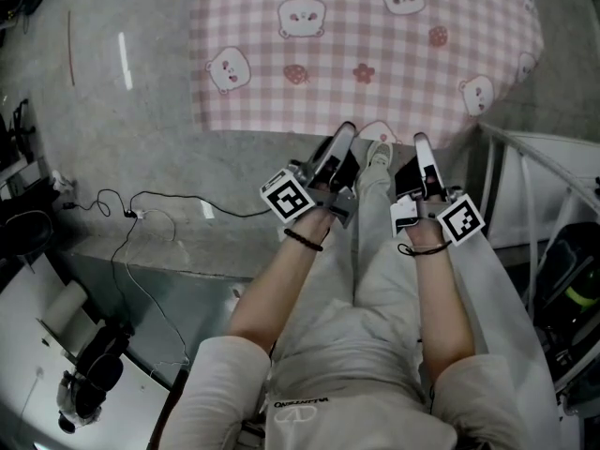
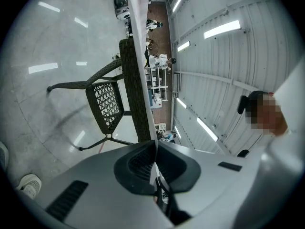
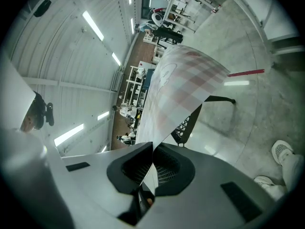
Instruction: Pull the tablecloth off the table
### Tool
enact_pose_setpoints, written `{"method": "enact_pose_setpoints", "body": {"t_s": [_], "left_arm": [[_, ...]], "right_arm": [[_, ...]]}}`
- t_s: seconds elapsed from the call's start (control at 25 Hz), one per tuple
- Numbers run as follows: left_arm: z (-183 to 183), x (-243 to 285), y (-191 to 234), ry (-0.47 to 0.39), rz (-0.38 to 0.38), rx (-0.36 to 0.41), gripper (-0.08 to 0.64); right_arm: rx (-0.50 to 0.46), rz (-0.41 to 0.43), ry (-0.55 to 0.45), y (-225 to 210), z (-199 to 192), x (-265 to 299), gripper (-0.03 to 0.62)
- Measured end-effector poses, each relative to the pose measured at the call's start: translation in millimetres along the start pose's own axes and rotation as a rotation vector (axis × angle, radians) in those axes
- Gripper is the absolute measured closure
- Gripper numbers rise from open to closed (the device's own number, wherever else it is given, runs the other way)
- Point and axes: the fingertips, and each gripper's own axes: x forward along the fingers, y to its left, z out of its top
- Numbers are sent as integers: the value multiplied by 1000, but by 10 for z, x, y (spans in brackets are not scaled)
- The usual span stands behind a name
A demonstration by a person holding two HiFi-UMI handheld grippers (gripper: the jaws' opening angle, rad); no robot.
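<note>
Tablecloth (image 1: 366,54): one pink checked cloth with animal prints. It is lying spread ahead of both hand-held grippers and covering the table top, so it is on the table, not off it.
Table (image 2: 132,80): one dark woven top on metal legs. It is showing edge-on just beyond the left jaws and is sitting under the cloth. In the head view the cloth is hiding it.
Left hand-held gripper (image 1: 345,131): its jaws are pressing together on the thin near edge of the cloth, which is running out from between them along the table's edge.
Right hand-held gripper (image 1: 420,142): its jaws are likewise clamping the cloth's near edge, and the fabric is fanning away from them over the table's rim.
Near hem (image 1: 281,127): its long axis is running left to right across the front of both hand-held grippers. The two are gripping it side by side, the right one closer to the cloth's right corner.
Which is nearer: neither, as both are already biting on the hem.
Deciding relation: the whole cloth is lying beyond the jaws, away from the person. I judge that a pull would be coming back toward the body, square to the hem, with both sides drawing evenly.
Count: one cloth, one table and two hand-held grippers, both holding.
</note>
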Motion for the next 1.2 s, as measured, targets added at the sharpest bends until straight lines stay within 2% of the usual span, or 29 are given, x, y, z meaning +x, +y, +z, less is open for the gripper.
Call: {"method": "enact_pose_setpoints", "body": {"t_s": [0.16, 0.56, 0.76, 0.84, 0.96, 1.04, 1.2], "left_arm": [[9, 9, -23, 4, 3, 0, 557], [47, 24, -112, 42, 6, 57, 557], [16, 3, -197, 39, 21, 12, 557], [-6, -9, -169, 36, 1, 33, 557], [94, 107, -70, 28, -98, 134, 557], [33, 25, -83, 27, -113, 151, 557], [-3, 27, -117, 34, -107, 137, 557]], "right_arm": [[5, -5, 4, 25, 9, 2, 581], [8, 13, 24, 75, 6, -13, 581], [25, -3, 49, 130, 5, -54, 581], [13, 38, 41, 99, -1, -56, 581], [-28, 160, 4, 13, 27, 109, 581], [-28, 171, 5, -17, -23, 14, 581], [-35, 164, 7, 4, 0, -17, 581]]}}
